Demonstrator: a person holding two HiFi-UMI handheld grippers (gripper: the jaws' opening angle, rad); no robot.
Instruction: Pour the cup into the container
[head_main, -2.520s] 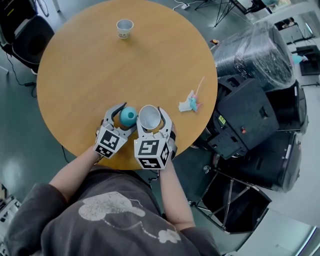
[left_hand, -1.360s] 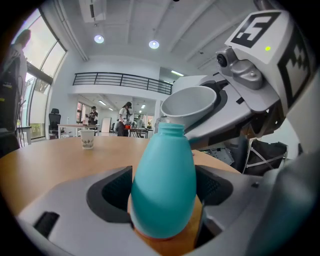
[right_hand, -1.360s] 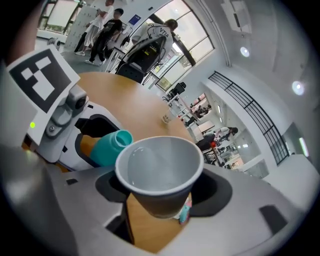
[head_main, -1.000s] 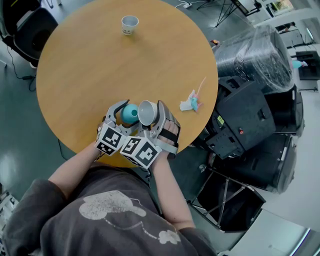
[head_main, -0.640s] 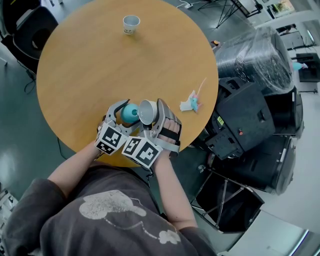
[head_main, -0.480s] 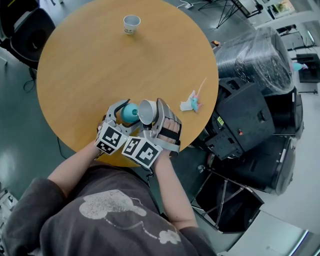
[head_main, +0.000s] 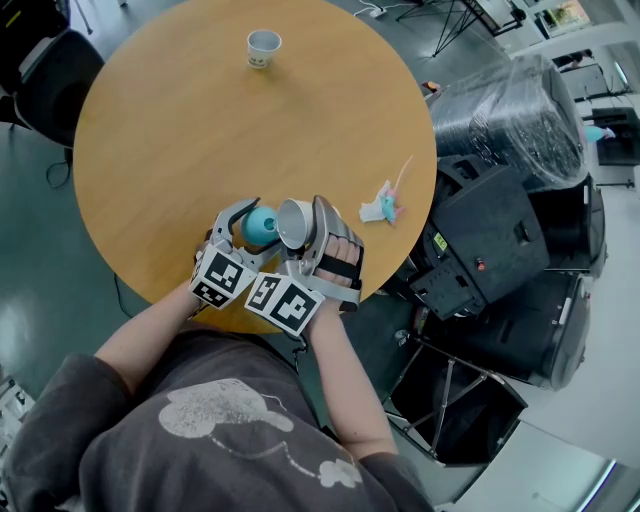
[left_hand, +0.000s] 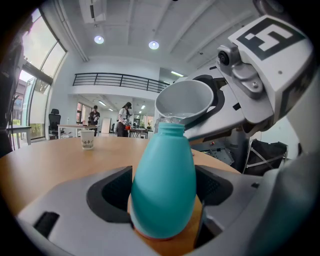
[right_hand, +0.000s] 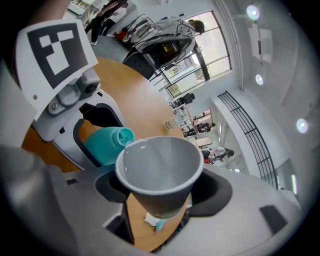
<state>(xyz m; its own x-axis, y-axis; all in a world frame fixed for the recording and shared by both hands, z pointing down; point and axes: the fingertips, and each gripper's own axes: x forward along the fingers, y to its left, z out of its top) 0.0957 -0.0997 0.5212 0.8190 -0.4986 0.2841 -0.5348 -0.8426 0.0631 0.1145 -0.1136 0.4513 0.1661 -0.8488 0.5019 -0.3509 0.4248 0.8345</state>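
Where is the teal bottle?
Head view: the teal bottle stands at the table's near edge in the left claw, left of the right claw's tilted cup.

Nothing legible. Only square patterns on left cube (head_main: 221, 280) and right cube (head_main: 285, 303). Print on far paper cup (head_main: 263, 47) too small.

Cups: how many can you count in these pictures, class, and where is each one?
2. One cup is held tilted in the right gripper, its rim at the teal bottle's mouth; the other cup stands alone near the far edge of the table. None appears hidden.
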